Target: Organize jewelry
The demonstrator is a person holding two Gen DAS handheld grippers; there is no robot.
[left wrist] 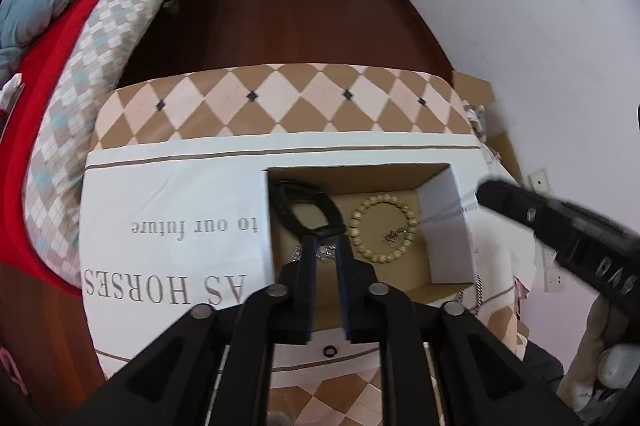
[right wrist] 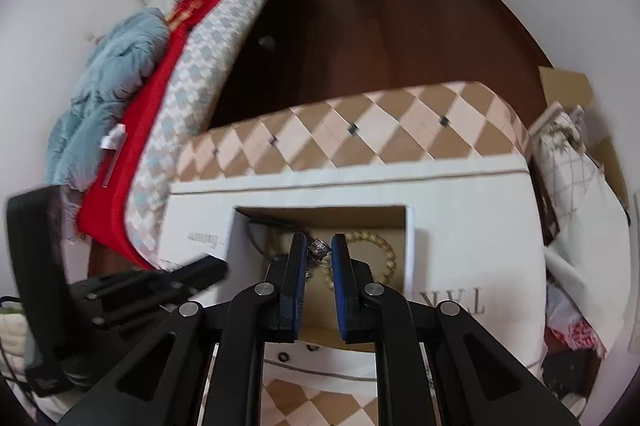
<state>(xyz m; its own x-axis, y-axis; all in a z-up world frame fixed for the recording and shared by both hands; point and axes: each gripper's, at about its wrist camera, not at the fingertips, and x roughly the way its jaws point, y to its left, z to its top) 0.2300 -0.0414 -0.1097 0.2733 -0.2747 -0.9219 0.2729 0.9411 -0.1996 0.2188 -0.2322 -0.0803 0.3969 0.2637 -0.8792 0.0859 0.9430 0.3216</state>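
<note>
An open cardboard box [left wrist: 444,226] with white flaps sits on a checkered table. Inside lie a wooden bead bracelet [left wrist: 382,228], a black watch [left wrist: 306,212] and a small silver piece [left wrist: 325,253]. My left gripper [left wrist: 325,240] is over the box, its fingertips shut on the black watch strap. My right gripper [right wrist: 319,246] hangs over the box and is shut on a silver chain [right wrist: 319,247]; the chain shows in the left wrist view [left wrist: 444,214] trailing from the right gripper's tip. The bead bracelet also shows in the right wrist view [right wrist: 380,246].
A small black ring [left wrist: 329,351] lies on the white front flap. The checkered table [left wrist: 280,94] extends behind the box. A bed with red and blue bedding [left wrist: 60,38] stands left. A white wall [left wrist: 540,6] and clutter are at right.
</note>
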